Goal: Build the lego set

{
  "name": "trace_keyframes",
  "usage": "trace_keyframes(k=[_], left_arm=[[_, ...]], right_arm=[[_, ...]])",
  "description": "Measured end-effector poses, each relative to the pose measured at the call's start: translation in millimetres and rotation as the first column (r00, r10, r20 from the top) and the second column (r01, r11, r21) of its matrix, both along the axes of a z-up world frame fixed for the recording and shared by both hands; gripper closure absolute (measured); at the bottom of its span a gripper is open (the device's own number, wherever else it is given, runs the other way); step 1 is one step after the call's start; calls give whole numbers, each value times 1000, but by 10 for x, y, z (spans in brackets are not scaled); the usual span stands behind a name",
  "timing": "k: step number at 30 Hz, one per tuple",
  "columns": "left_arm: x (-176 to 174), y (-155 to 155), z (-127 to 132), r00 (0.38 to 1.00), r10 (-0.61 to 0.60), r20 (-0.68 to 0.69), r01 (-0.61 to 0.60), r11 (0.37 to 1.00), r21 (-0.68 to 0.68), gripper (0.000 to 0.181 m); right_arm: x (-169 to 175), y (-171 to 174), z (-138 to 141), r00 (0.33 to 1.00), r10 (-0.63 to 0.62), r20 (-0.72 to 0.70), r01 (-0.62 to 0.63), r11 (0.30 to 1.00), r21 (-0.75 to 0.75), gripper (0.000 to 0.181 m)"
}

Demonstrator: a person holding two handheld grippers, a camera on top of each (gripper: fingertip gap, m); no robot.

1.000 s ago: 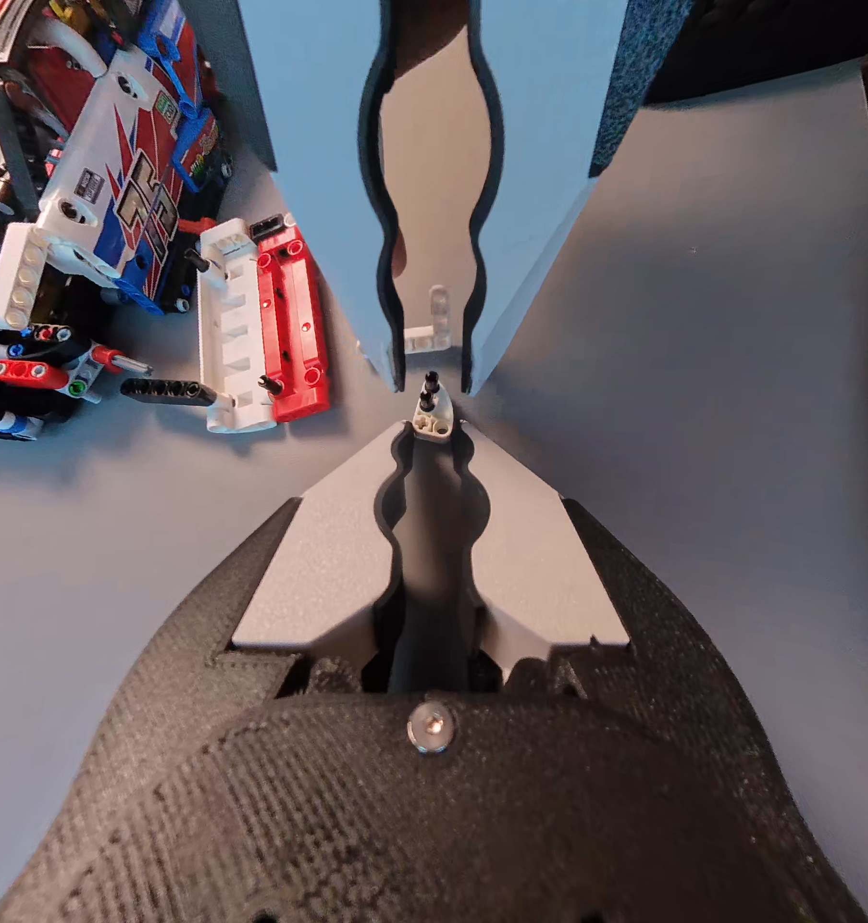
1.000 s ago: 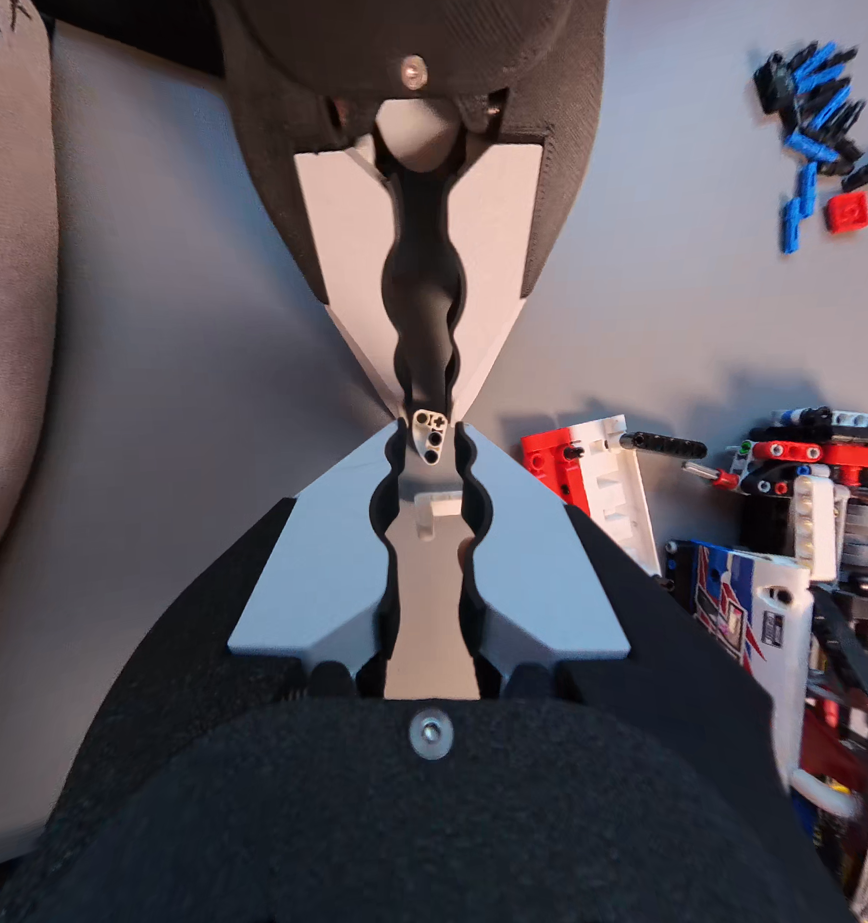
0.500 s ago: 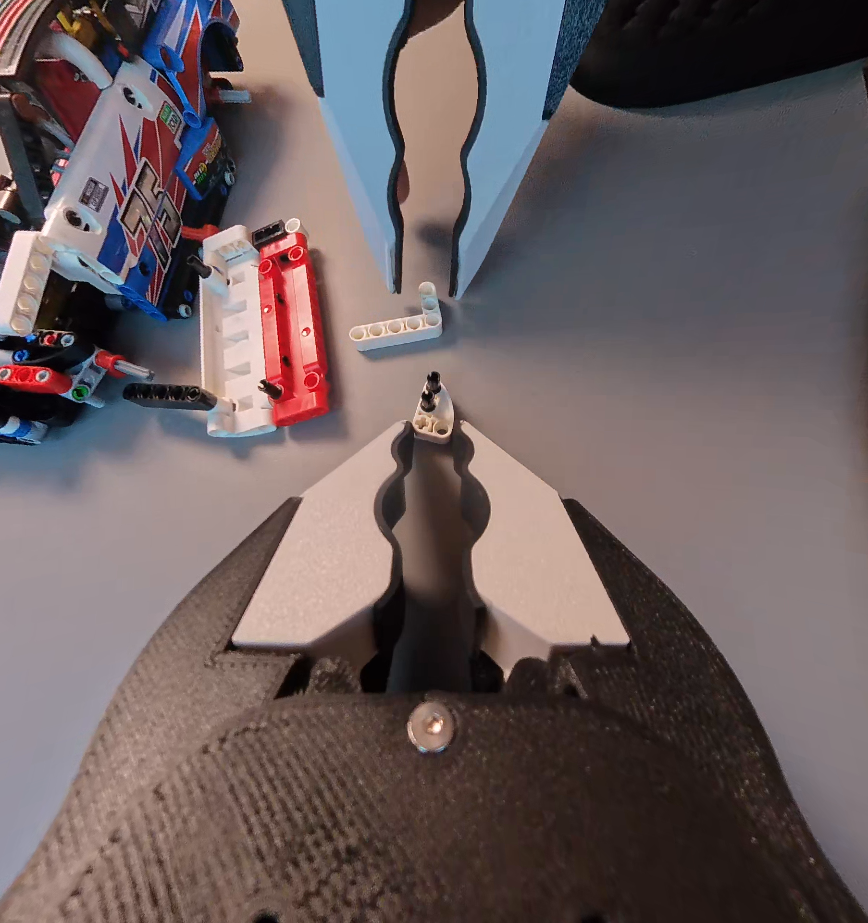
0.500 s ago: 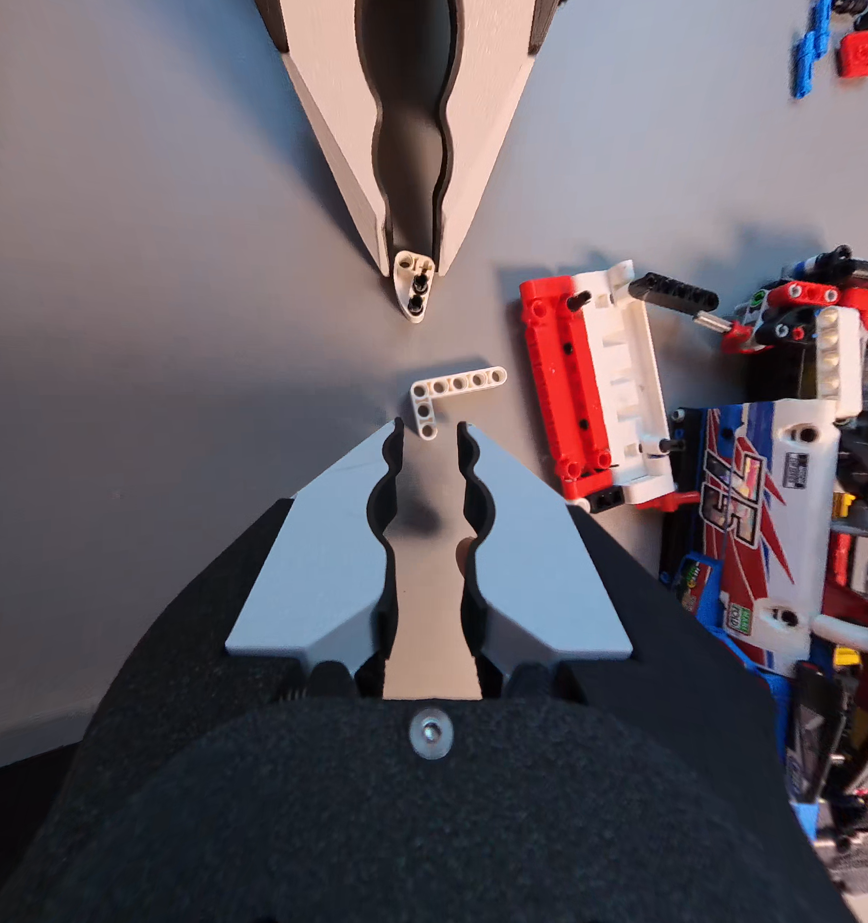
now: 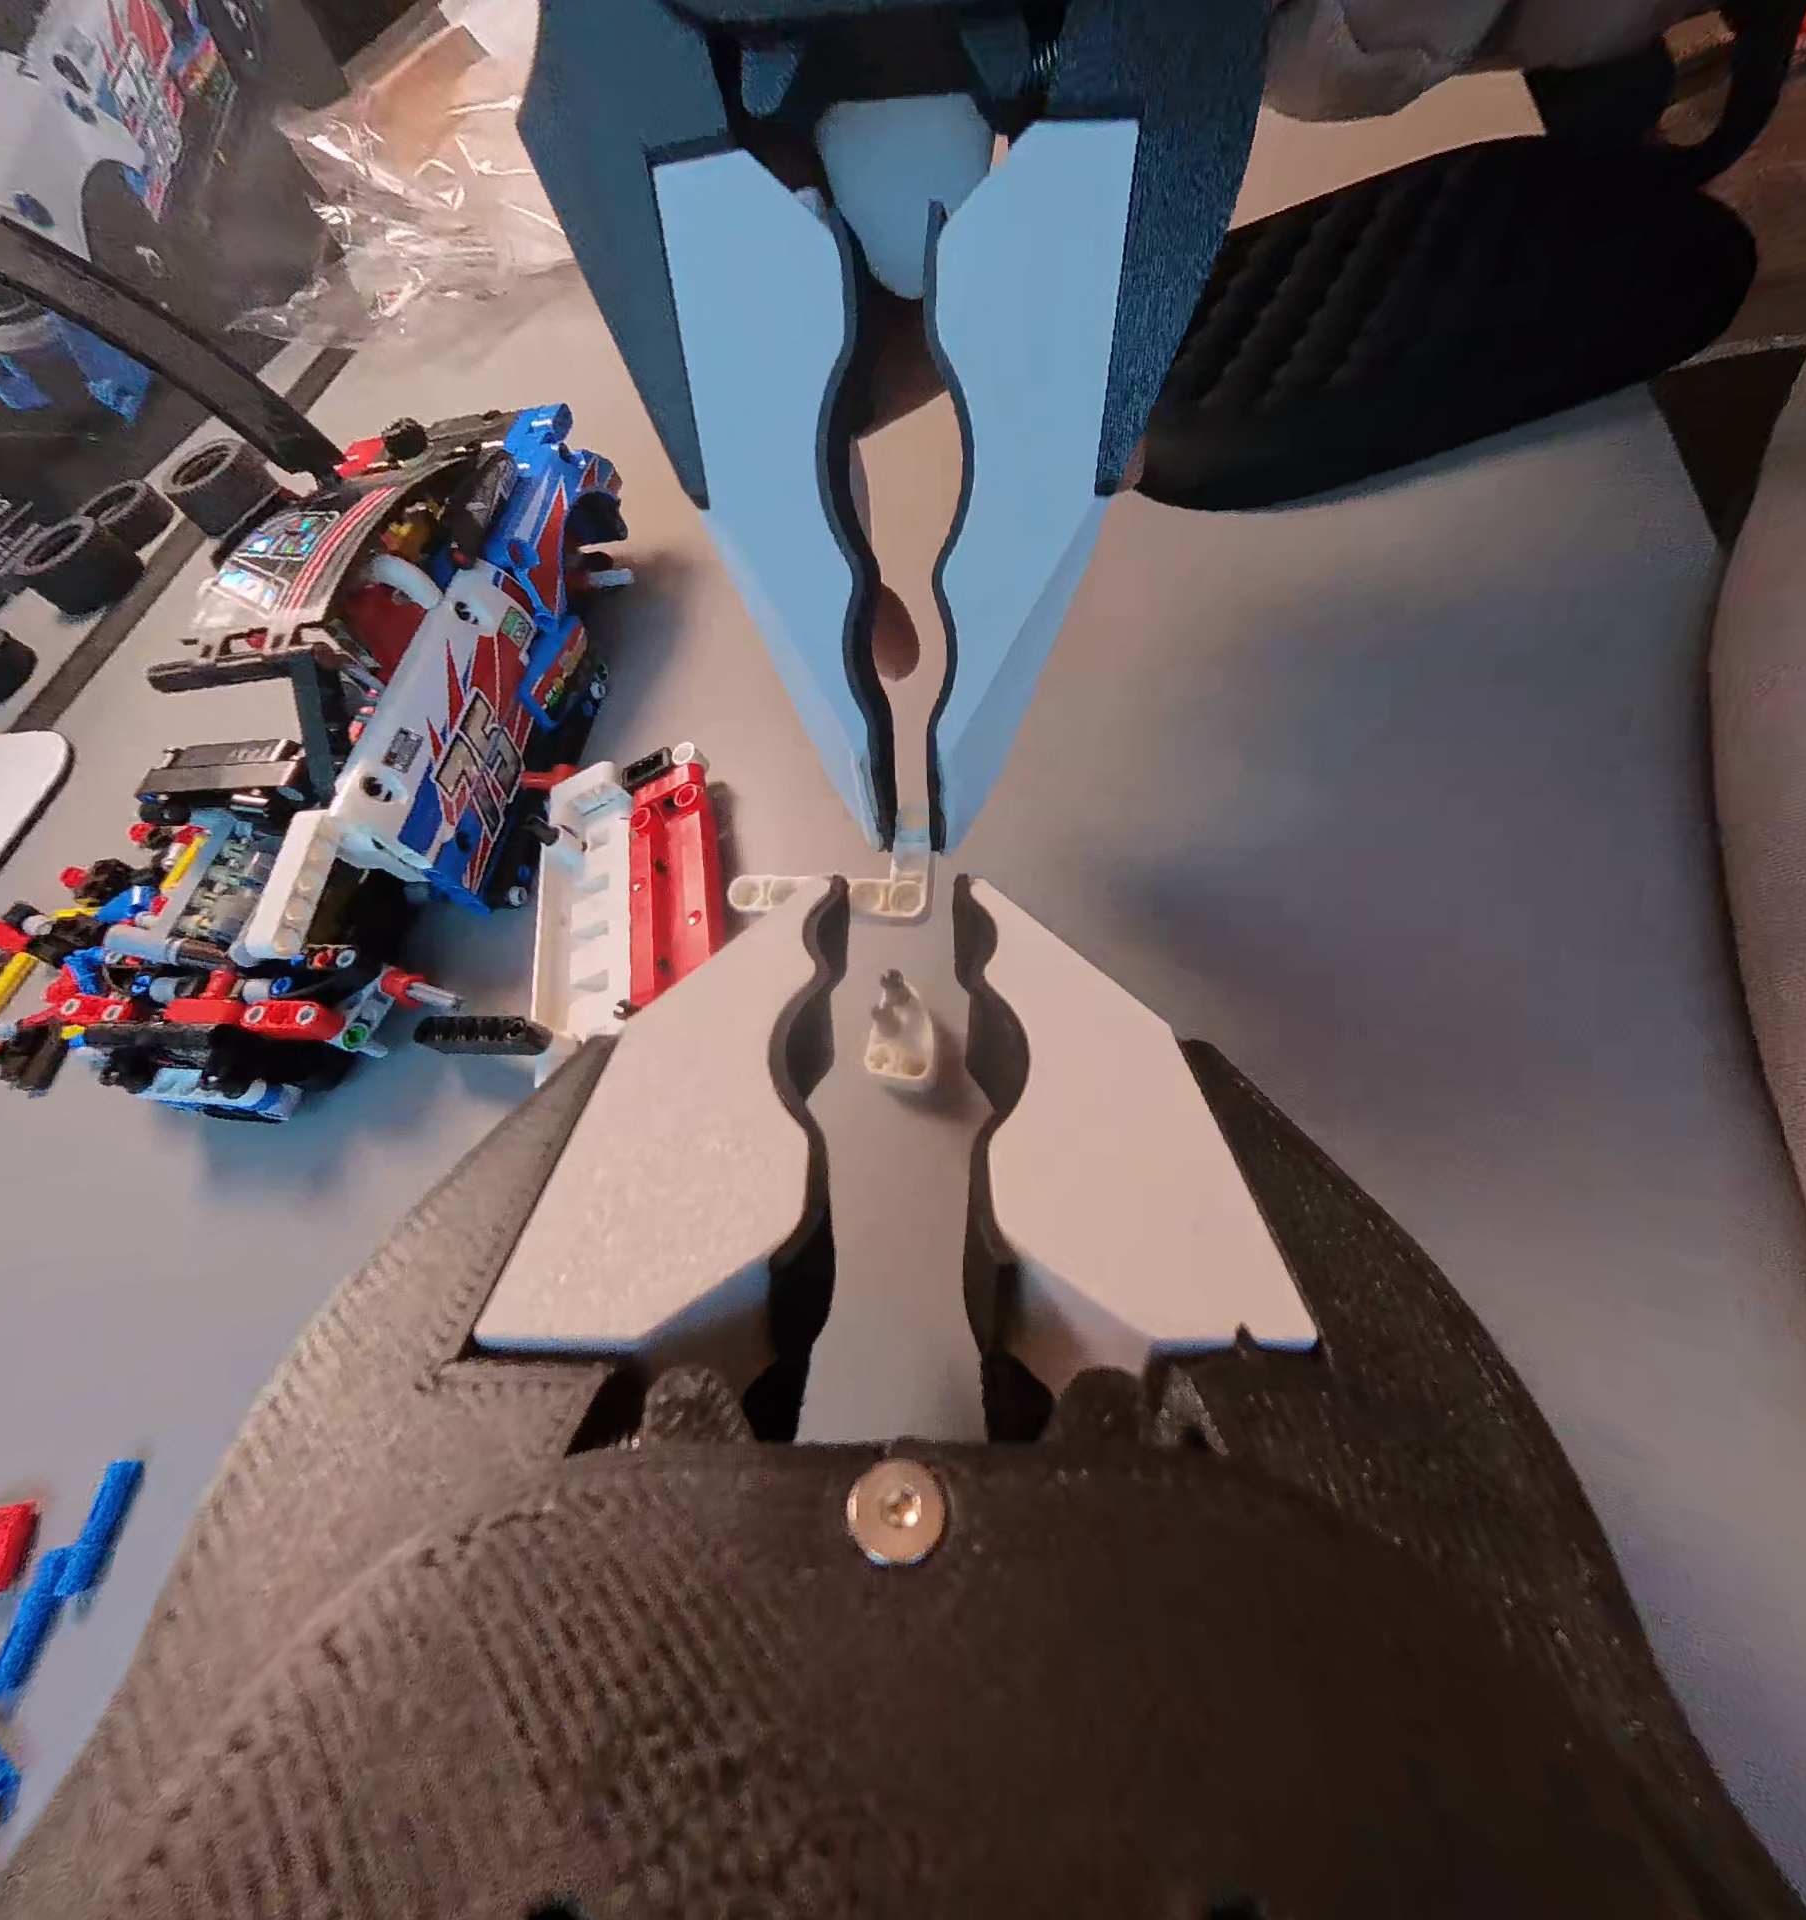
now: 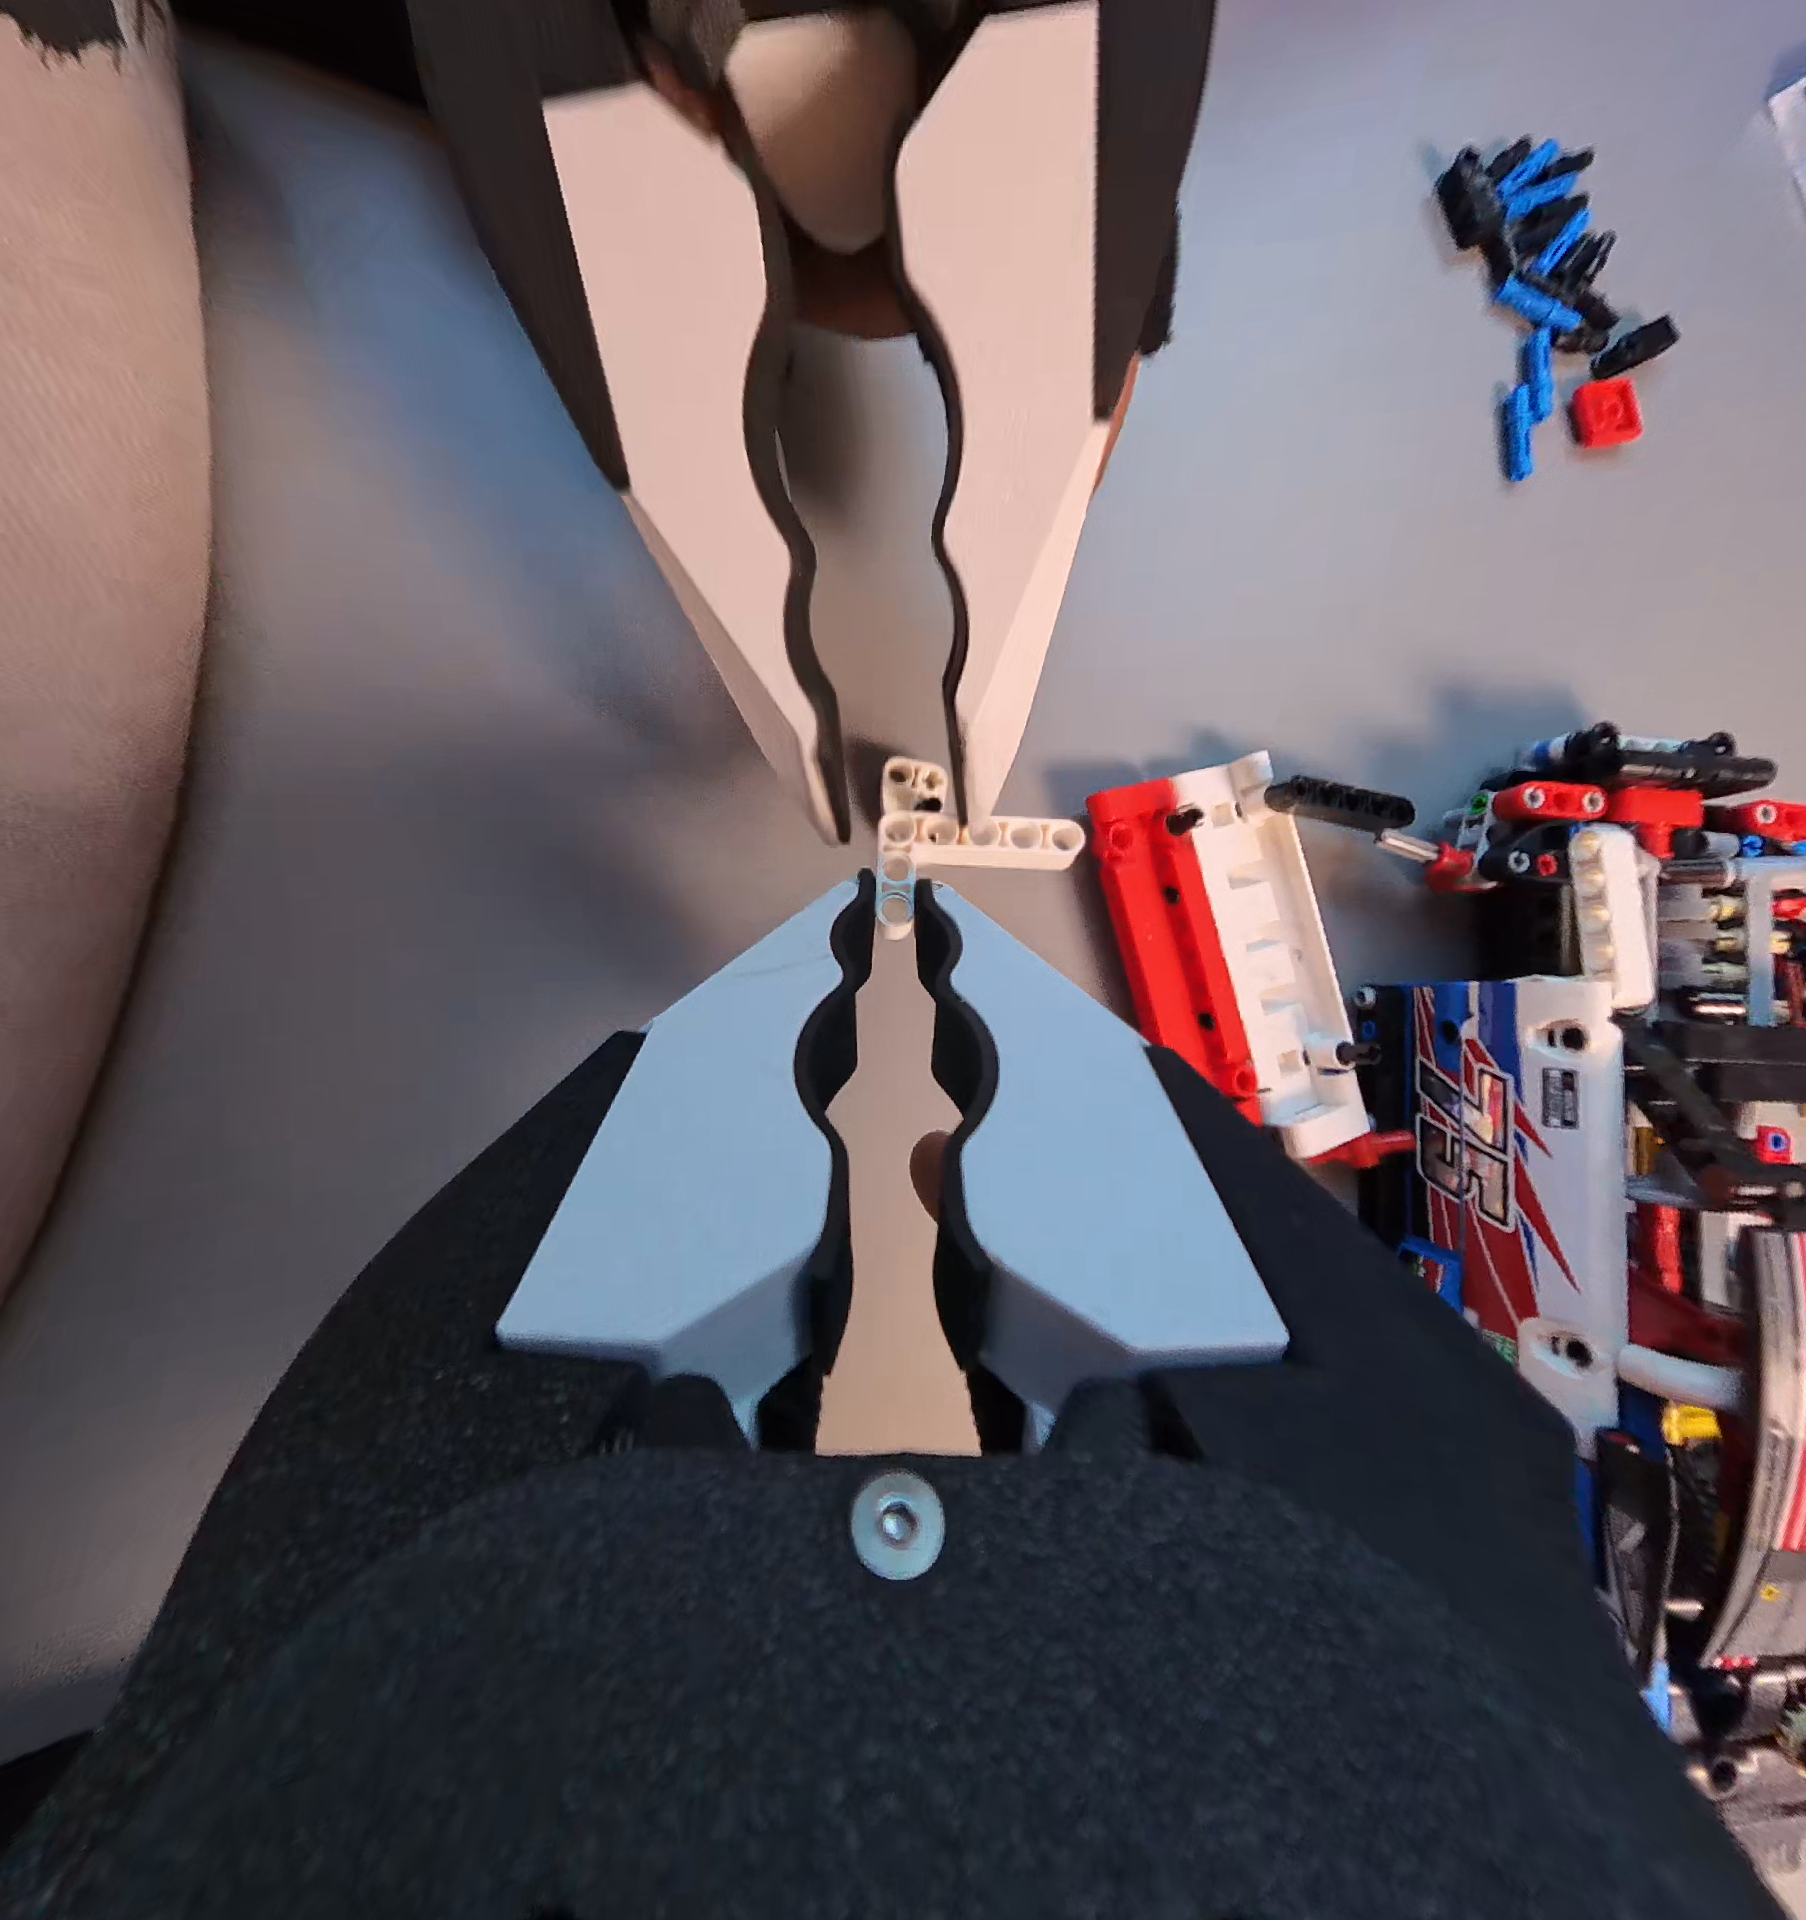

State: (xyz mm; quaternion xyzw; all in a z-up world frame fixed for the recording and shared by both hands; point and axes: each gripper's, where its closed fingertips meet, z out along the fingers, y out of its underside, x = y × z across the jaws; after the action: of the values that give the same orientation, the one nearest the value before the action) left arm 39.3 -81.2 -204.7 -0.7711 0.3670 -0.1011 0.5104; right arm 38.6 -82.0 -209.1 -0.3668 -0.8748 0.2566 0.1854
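Two claws met tip to tip over a grey bench (image 5: 1398, 935). The left claw (image 5: 894, 894) was spread open, and a small white piece (image 5: 901, 1044) with black pins lay loose on the bench between its fingers, touching neither. The right claw (image 6: 894, 899) was pinched closed on the short leg of a white L-beam (image 6: 966, 834) — the long leg pointed toward a red-and-white panel (image 6: 1226, 956) lying just beside it. In the right wrist view the small piece sat just beyond the beam's corner, inside the open left claw. A part-built car (image 5: 379, 790) in white, blue and red stood past the panel. A heap of blue and black pins (image 6: 1543, 260) and a red plate (image 6: 1608, 412) lay well apart — near the bench's far side.
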Motion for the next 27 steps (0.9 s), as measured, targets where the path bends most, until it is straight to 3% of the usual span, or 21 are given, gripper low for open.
trace_keyframes(k=[7, 11, 15, 20, 24, 27], left_arm=[[-21, 58, 66, 997, 57, 48, -58, 998, 23, 170], [-64, 91, 87, 982, 93, 164, -90, 996, -26, 171], [-77, 92, 211, 946, 93, 309, -81, 995, -52, 164], [-104, 116, 266, 935, 119, 334, -113, 993, -35, 170], [-113, 118, 298, 898, 130, 420, -109, 991, -73, 181], [-143, 112, 396, 836, 121, 535, -87, 992, -89, 181]], right_arm=[[-107, -71, 229, 993, -84, -87, 66, 979, -193, 177], [-168, -28, 254, 976, -182, -122, 141, 948, -287, 177], [-221, 11, 380, 951, -287, -118, 208, 872, -443, 177], [-253, 7, 460, 936, -348, -52, 248, 758, -604, 177], [-347, 0, 483, 914, -395, -87, 265, 747, -610, 177], [-398, -4, 583, 905, -410, -111, 239, 708, -664, 177]])
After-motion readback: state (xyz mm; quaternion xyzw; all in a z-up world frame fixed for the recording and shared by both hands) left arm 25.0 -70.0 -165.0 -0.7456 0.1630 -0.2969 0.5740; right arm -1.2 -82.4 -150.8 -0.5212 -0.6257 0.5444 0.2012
